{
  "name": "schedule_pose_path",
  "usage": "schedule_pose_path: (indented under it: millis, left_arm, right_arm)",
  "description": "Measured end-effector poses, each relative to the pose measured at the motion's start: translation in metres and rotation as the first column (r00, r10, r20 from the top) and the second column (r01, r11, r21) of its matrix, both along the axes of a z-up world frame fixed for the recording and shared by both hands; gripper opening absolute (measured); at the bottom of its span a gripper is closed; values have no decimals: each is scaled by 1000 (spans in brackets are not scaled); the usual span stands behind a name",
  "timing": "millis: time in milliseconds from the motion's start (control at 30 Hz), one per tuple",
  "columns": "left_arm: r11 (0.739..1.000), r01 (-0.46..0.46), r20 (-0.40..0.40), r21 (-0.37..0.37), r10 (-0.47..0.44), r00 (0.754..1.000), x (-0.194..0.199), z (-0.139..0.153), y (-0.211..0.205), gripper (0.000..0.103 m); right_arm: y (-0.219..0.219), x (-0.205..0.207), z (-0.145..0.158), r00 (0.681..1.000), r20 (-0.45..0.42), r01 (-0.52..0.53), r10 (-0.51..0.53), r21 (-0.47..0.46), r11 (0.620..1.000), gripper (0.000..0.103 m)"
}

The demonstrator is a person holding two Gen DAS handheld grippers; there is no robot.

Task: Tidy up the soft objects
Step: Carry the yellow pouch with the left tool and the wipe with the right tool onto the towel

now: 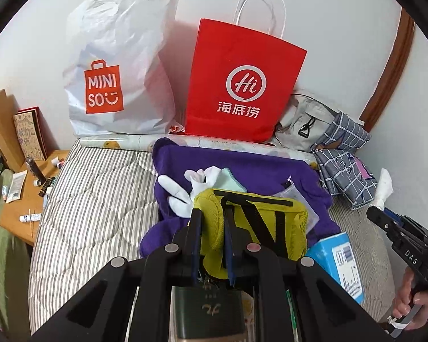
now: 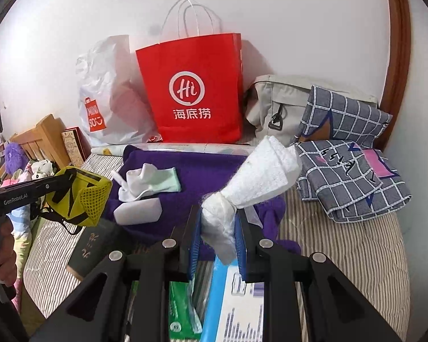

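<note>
Crowding the wall, red paper bag, white plastic bag, grey backpack

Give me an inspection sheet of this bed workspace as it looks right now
Surface: striped quilted bed cover, a purple knitted garment spread on it.
Job's things: yellow mesh pouch with black straps in the left gripper; white cloth bundle in the right gripper; white socks lying on the purple garment.
Clutter: blue box, dark green booklet, grey checked bedding.
Grippers: both shut on their items.
Cables: nothing seen.
Surroundings: red paper bag, white plastic shopping bag, beige backpack against the wall; wooden side table.
</note>
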State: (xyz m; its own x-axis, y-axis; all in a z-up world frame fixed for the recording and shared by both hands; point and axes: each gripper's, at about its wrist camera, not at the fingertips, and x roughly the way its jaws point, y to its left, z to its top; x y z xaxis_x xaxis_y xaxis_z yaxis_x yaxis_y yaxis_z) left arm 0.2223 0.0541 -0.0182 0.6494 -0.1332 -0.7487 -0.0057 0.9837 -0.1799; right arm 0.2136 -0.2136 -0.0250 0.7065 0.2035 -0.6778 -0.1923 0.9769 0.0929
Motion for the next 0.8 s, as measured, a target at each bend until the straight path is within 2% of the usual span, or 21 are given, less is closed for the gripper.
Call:
schedule_pose_path:
  millis: [300,800]
  left_arm:
    - [1000,29,-35,-5,-29,999,38,-18,-16,14]
    - [998,58,-95,33,-54,994,94,-47,-37,14]
  right_arm:
    - [1,41,-18,999,-43,-11,11,2,1000,22]
    - [1,98,-54,993,-113,-18,17,-5,1000,22]
